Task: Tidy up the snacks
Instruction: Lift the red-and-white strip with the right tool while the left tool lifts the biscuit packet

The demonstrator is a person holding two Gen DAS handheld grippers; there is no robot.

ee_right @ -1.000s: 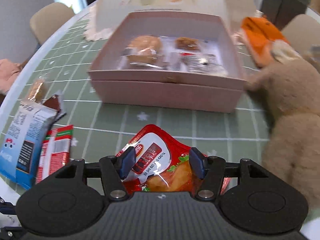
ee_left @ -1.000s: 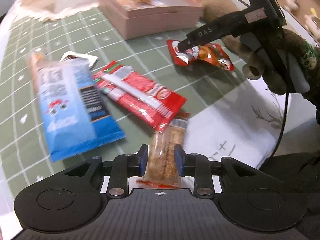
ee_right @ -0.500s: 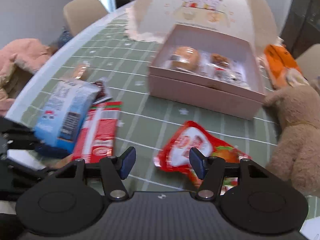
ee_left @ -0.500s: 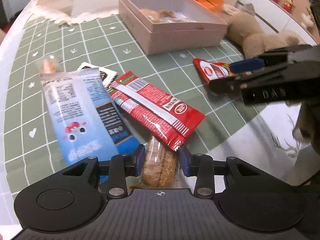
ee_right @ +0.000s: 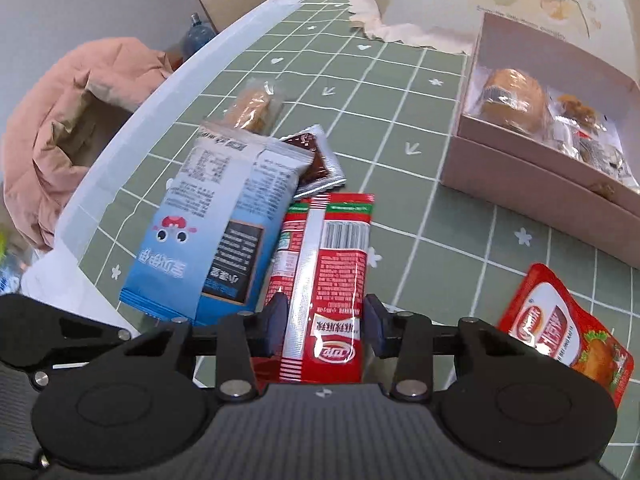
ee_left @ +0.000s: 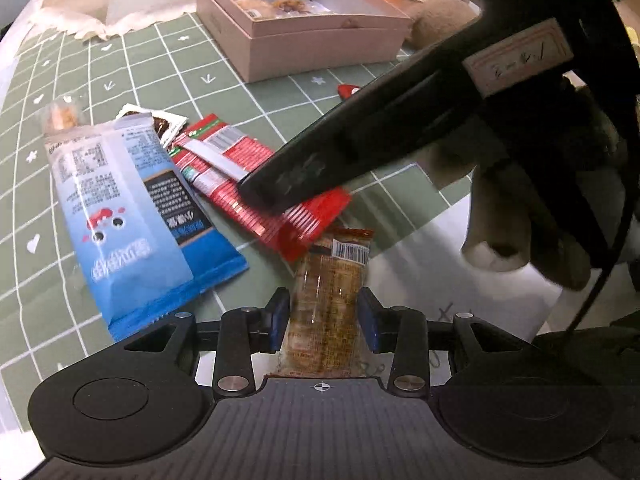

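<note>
My left gripper (ee_left: 323, 314) is shut on a clear-wrapped brown cracker bar (ee_left: 334, 280) at the table's near edge. My right gripper (ee_right: 323, 322) straddles the near end of a long red snack packet (ee_right: 326, 280); its jaws stand just beside the packet's edges, and I cannot tell whether they press it. In the left wrist view the right gripper's dark fingers (ee_left: 316, 168) lie over that red packet (ee_left: 256, 184). A blue-and-white packet (ee_right: 208, 232) lies left of it. The pink box (ee_right: 552, 176) holds several wrapped snacks.
A red sauce pouch (ee_right: 560, 332) lies to the right. A small dark foil sachet (ee_right: 316, 160) and a wrapped cookie (ee_right: 252, 104) lie beyond the blue packet. A plush toy (ee_left: 436, 20) sits beside the box. The table edge (ee_right: 132, 120) curves at left, with pink clothing (ee_right: 68, 120) beyond.
My right gripper moved left from the red sauce pouch to the long red packet and narrowed its jaws around it. My left gripper still holds the cracker bar.
</note>
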